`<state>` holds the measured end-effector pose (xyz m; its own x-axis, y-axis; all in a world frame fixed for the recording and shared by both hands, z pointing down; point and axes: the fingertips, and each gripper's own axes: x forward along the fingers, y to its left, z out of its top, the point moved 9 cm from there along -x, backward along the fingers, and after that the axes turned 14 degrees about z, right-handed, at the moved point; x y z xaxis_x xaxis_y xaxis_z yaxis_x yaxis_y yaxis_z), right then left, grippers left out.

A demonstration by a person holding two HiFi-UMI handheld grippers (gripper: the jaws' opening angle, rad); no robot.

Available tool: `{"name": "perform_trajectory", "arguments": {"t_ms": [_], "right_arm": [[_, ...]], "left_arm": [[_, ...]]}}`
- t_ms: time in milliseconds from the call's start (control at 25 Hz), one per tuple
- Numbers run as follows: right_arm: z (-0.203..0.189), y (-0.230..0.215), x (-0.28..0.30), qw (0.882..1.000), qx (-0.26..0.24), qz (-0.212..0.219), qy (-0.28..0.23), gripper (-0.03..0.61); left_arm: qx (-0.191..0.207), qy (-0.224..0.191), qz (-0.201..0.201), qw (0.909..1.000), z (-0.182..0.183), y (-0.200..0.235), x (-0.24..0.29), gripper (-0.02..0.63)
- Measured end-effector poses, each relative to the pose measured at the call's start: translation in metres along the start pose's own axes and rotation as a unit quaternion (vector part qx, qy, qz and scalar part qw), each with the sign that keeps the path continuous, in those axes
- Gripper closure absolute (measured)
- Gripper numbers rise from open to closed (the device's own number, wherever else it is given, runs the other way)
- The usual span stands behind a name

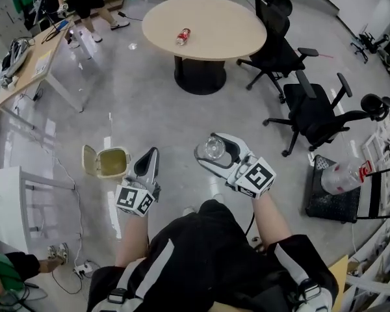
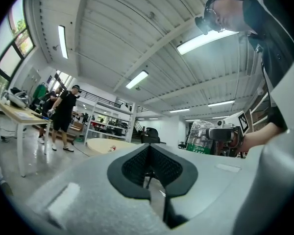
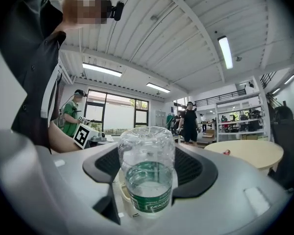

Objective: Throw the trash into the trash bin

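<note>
Bottle [image 3: 147, 173] of clear plastic with a green label is gripped between the jaws of the right gripper [image 1: 218, 151], whose pads are pressed against its sides. Its long axis is set across the jaws and appears roughly upright, with the ribbed base turned upward; the cap end is hidden below. The trash bin [image 1: 114, 150] is seen on the floor [image 1: 182, 119] in the head view, to the left of both grippers, with its lid [image 1: 89, 160] flipped open to the side and its mouth facing up. The left gripper [image 1: 150, 153] is held just beside the bin and lies between it and the bottle; its jaws are closed together and nothing is held in them. The bin is thus nearer to the empty left gripper, while the bottle is carried on the far side. Both forearms are stretched forward from the body, with the grippers pointed level above the floor and their marker cubes toward the person. It is judged that the bottle must be carried leftward, past or over the left gripper, until it is above the open mouth before it can be let go.
</note>
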<state>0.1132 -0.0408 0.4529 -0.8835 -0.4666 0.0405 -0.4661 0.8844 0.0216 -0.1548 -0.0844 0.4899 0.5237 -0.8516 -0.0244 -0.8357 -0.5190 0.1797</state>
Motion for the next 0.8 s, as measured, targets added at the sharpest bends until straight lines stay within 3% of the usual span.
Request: {"name": "perform_trajectory", "arguments": {"t_ms": [320, 640, 800], "right_arm": [[-0.019, -0.049, 0.083, 0.994, 0.017, 0.113, -0.001, 0.258], [-0.015, -0.124, 0.175, 0.978, 0.037, 0.204, -0.033, 0.258], [-0.013, -0.154, 0.211, 0.968, 0.041, 0.243, -0.044, 0.258]], "left_arm": [[-0.008, -0.001, 0.123, 0.9924, -0.008, 0.056, -0.021, 0.612], [-0.023, -0.029, 0.235, 0.9712, 0.01, 0.109, -0.002, 0.612], [-0.013, -0.043, 0.271, 0.9614, 0.02, 0.129, 0.012, 0.611]]}}
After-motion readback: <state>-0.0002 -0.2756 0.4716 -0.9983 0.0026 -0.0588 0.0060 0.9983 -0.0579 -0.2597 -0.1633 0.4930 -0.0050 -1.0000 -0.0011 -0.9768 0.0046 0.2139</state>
